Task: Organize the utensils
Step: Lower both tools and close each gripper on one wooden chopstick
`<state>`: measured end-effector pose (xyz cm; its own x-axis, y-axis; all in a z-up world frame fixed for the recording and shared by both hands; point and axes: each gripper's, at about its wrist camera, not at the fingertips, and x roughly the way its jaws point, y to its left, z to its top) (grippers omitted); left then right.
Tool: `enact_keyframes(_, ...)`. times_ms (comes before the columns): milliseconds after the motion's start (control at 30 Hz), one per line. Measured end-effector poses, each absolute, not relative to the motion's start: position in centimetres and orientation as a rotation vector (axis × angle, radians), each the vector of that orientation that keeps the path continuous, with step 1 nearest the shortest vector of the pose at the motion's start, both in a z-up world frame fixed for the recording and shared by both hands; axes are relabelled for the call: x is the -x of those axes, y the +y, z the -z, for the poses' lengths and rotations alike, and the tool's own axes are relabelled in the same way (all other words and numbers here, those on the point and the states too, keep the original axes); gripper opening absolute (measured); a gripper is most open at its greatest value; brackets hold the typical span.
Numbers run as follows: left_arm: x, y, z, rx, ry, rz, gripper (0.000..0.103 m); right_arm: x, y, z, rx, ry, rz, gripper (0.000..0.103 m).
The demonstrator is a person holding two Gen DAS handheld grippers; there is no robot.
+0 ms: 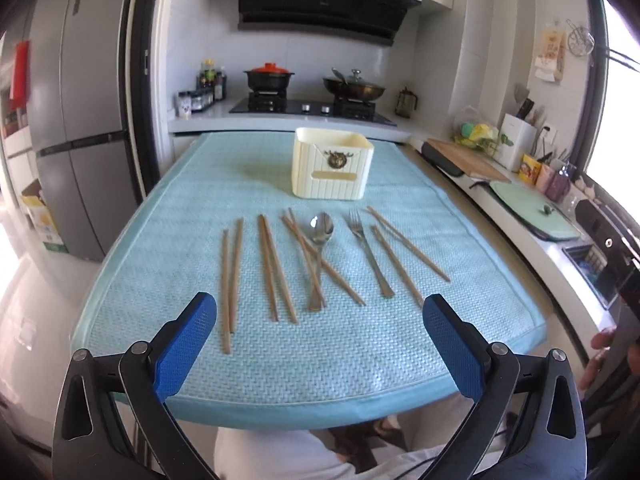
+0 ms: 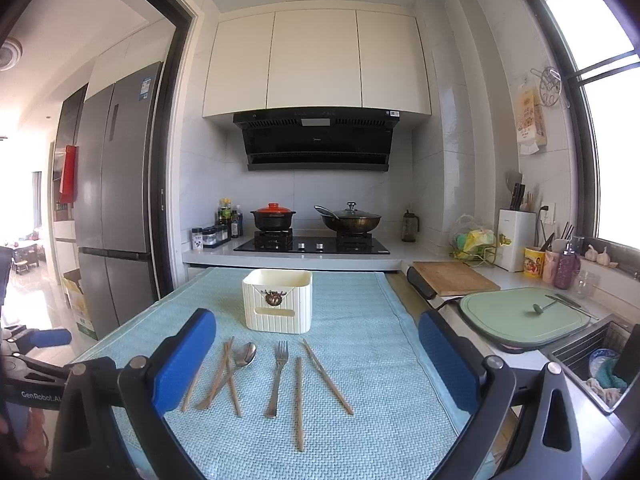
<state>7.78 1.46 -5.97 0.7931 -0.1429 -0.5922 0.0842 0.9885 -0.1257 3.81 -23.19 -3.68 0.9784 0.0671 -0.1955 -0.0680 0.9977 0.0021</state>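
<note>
Lying flat: wooden chopsticks point(image 1: 269, 266), steel spoon point(image 1: 320, 229), fork point(image 1: 370, 254) | both grippers' fingers point(image 1: 186, 350) spread, empty

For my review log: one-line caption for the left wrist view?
Open left gripper above chopsticks, spoon and fork; cream holder behind.

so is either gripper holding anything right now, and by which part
Nothing is held. The left gripper and right gripper both hover with jaws wide apart above the mat; the chopsticks, spoon and fork lie untouched.

holder point(image 1: 331, 168) inside unseen | right tongs' pad point(image 2: 182, 364) hides leftmost chopsticks
</note>
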Motion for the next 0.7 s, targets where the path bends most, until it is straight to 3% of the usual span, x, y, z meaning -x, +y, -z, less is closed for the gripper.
enact_keyframes(333, -15.7, 7.0, 7.7, 0.099, 0.686, -0.009, 0.103, -11.8, -25.4, 9.6, 0.084, 0.46, -0.094, 0.103)
enact_keyframes(700, -27.9, 12.7, 17.7, 0.12, 0.913, -0.119, 0.102, -18.7, -27.2, 13.7, 0.014, 0.63, -0.116, 0.103)
